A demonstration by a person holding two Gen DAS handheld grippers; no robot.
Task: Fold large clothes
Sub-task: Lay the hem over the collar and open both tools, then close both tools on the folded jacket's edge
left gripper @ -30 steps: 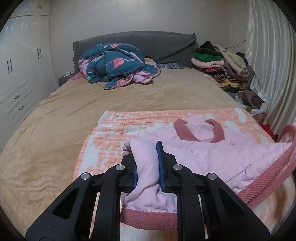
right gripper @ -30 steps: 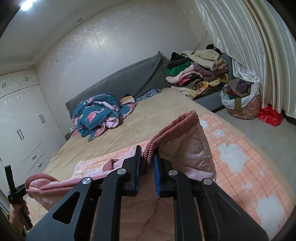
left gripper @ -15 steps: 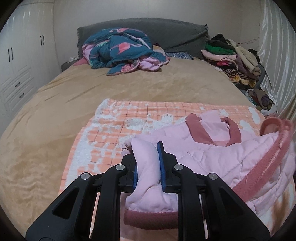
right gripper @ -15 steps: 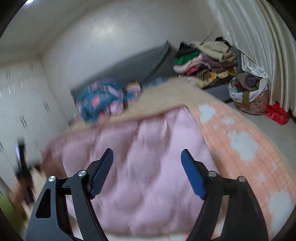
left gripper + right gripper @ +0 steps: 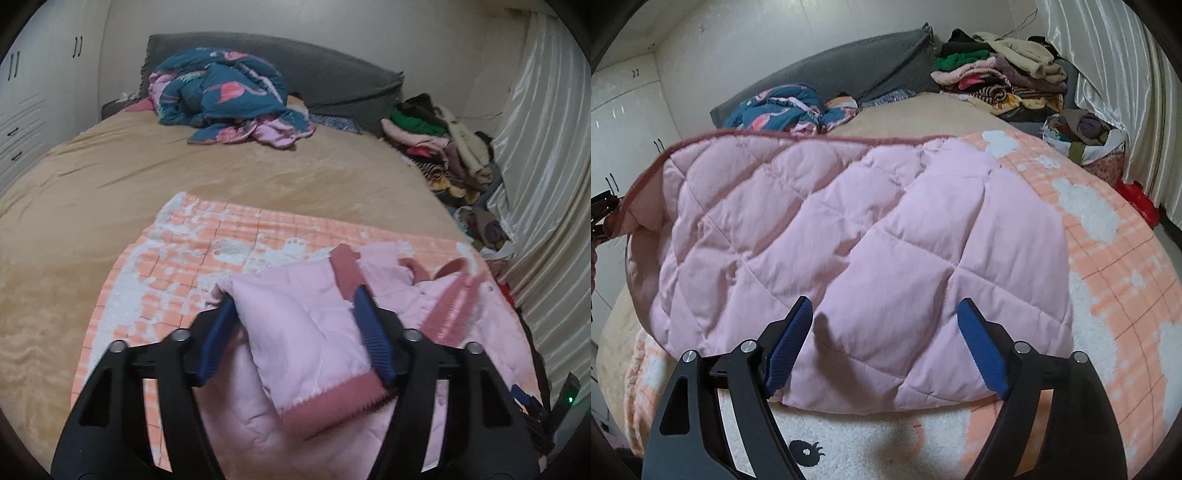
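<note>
A pink quilted jacket (image 5: 849, 240) with dusty-rose ribbed trim lies folded on an orange-and-white blanket (image 5: 1108, 240) at the foot of the bed. In the left wrist view a sleeve with its rose cuff (image 5: 332, 402) sits between the blue pads of my left gripper (image 5: 293, 299). Its jaws are opening, and the sleeve hangs loose between them. My right gripper (image 5: 884, 303) hovers low over the jacket's near edge. Its jaws are also opening, with no fabric pinched between them. The left gripper's black frame (image 5: 600, 218) peeks in at the far left of the right wrist view.
A tan bedspread (image 5: 184, 173) covers the bed, with a teal flamingo quilt (image 5: 221, 92) bunched by the grey headboard (image 5: 332, 81). Stacked clothes (image 5: 443, 147) and a full basket (image 5: 1082, 136) line the right side by the curtain (image 5: 546, 166). White wardrobes (image 5: 22, 92) stand on the left.
Both grippers let go of the jacket and opened. The right one dropped down, and the lifted half now lies folded flat over the rest.
</note>
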